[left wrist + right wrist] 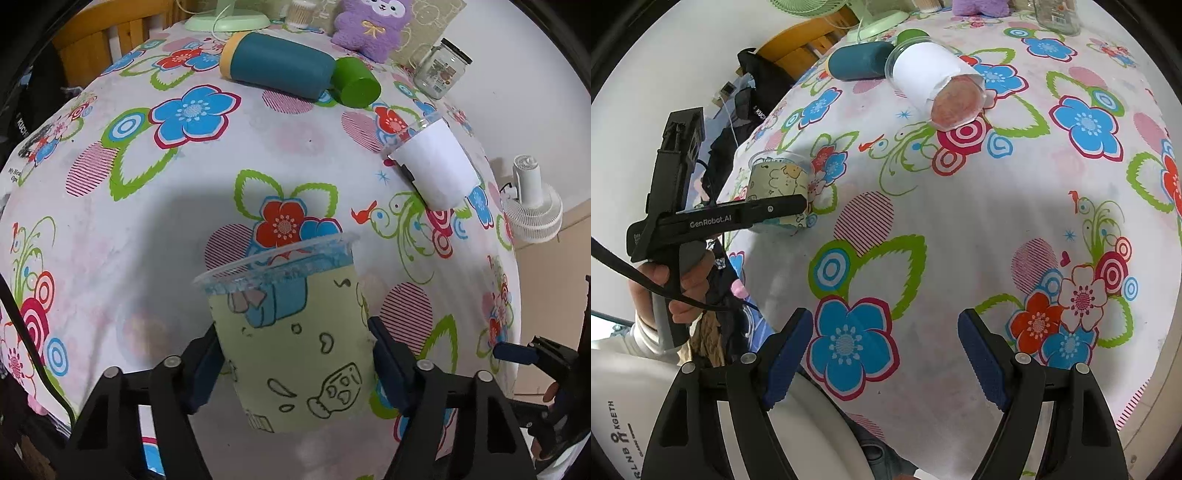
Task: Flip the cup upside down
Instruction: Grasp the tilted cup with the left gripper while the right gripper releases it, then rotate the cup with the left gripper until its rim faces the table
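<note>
A clear plastic cup with a pale green cartoon sleeve [291, 332] stands between the two blue pads of my left gripper [295, 354], rim up, above the flowered tablecloth [147, 206]. The pads press on its sides. The right wrist view shows the same cup [779, 184] near the table's left edge with the left gripper [738, 216] across it. My right gripper [886, 354] is open and empty over the near part of the cloth. A second clear cup with a white sleeve [436, 162] lies on its side at the right; it also shows in the right wrist view [934, 81].
A teal bottle with a yellow cap [277, 66] and a green cylinder [356, 83] lie at the back. A glass jar [441, 68], a purple plush toy [373, 26] and a green fan base [229, 18] stand behind. A white fan [532, 206] stands off the table's right edge.
</note>
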A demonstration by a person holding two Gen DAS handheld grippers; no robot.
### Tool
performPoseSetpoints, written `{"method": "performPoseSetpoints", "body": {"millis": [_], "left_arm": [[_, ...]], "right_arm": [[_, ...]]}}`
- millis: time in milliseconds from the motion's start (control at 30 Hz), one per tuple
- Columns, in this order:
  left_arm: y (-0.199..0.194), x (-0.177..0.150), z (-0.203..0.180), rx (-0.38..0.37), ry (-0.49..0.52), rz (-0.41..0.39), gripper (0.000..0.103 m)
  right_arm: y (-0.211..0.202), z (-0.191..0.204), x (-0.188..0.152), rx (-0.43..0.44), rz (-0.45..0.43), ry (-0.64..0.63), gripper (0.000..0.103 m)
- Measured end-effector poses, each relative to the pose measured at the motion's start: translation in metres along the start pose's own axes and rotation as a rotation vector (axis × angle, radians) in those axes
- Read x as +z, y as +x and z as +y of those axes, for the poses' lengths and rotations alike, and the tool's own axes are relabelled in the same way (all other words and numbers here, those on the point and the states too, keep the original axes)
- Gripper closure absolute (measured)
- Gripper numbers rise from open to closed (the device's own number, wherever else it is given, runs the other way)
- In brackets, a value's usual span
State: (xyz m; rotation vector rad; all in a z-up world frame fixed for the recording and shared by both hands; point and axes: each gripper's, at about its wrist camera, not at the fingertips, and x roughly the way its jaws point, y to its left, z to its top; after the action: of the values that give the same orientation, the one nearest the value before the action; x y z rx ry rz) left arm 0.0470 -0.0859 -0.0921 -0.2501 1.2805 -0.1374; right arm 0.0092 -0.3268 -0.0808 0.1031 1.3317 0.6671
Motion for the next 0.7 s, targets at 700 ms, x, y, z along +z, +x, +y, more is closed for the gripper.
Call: {"method": "performPoseSetpoints", "body": {"millis": [700], "left_arm": [[-0.054,0.028,0.028,0.128,0.262,0.233,0.037]], "right_arm": [[0.021,0.071,-0.003,0.074,-0.108,-0.239,0.02]]}}
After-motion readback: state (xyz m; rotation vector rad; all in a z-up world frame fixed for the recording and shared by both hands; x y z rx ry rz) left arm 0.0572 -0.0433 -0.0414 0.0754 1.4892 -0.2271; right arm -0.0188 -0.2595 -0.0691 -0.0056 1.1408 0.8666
